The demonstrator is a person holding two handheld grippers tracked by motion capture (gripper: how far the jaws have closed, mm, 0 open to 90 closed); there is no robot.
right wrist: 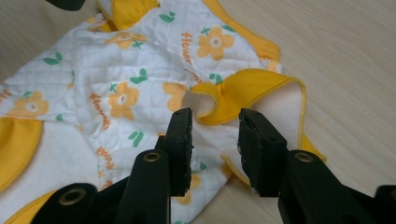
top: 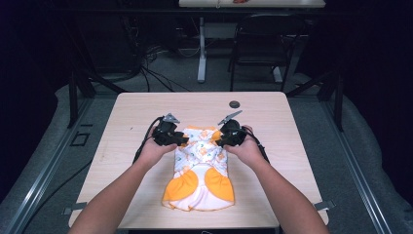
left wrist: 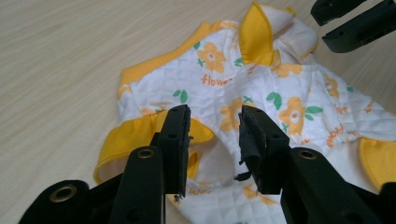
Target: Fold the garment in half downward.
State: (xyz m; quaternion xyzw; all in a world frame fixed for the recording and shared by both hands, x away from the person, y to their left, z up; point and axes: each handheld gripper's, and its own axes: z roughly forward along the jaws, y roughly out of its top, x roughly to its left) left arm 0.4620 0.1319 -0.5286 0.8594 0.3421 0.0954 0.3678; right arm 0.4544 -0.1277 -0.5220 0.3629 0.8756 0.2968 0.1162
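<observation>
A small quilted baby garment — white with orange flowers and yellow trim — lies flat near the middle of a pale wooden table, its rounded yellow flaps toward the person's edge and its collar end pointing away. A person's two hands come in from the near side, each carrying a black two-jaw tool, and meet at the garment's far end, one on either side of it. The left gripper hovers over the garment's left yellow cuff, jaws apart with nothing pinched between them; the right gripper hangs over the matching ruffled yellow cuff on the garment's right, likewise standing open. The mirrored placement suggests both sleeves are about to be taken together — probably to fold them inward evenly. A small dark disc sits beyond the garment, untouched.
</observation>
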